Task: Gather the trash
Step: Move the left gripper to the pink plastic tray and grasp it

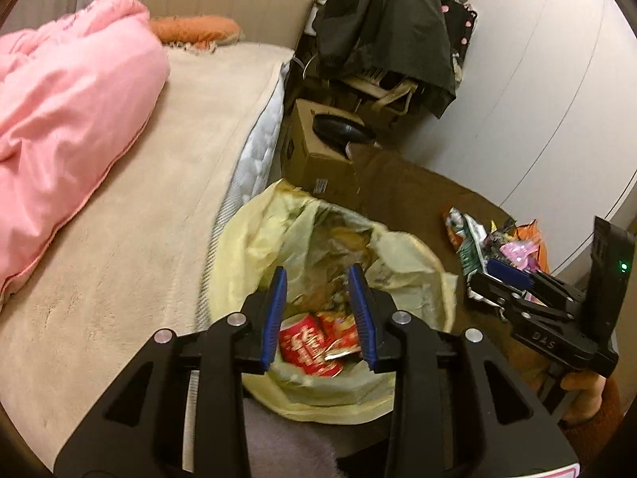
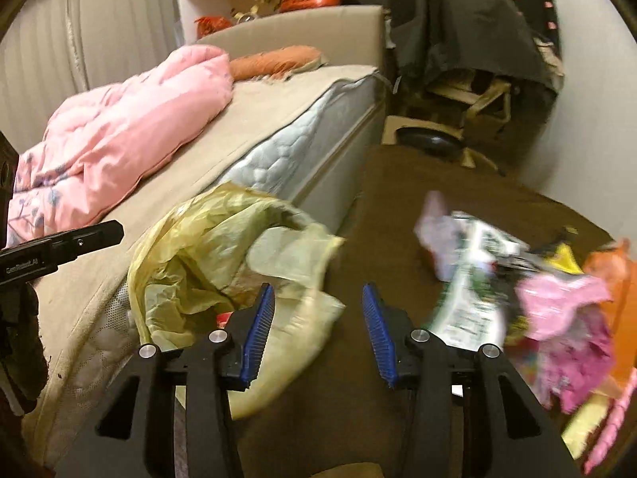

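Note:
A bin lined with a yellow bag [image 1: 254, 255] stands on the floor beside the bed; it also shows in the right wrist view [image 2: 207, 247]. Red snack wrappers [image 1: 306, 344] lie inside it. My left gripper [image 1: 318, 283] is open and empty, right above the bin mouth. A pile of wrappers [image 2: 517, 298] lies on the brown rug to the right of the bin, also seen in the left wrist view [image 1: 469, 235]. My right gripper [image 2: 318, 298] is open and empty over the rug, between bin and pile. In the left wrist view the right gripper [image 1: 493, 279] hangs by the pile.
The bed [image 1: 139, 207] with a pink duvet [image 1: 67, 119] is at the left. A cardboard box [image 1: 314, 147] with a black object on it stands beyond the bin. A chair draped in dark clothes [image 1: 390, 28] and a white wall [image 1: 557, 99] are behind.

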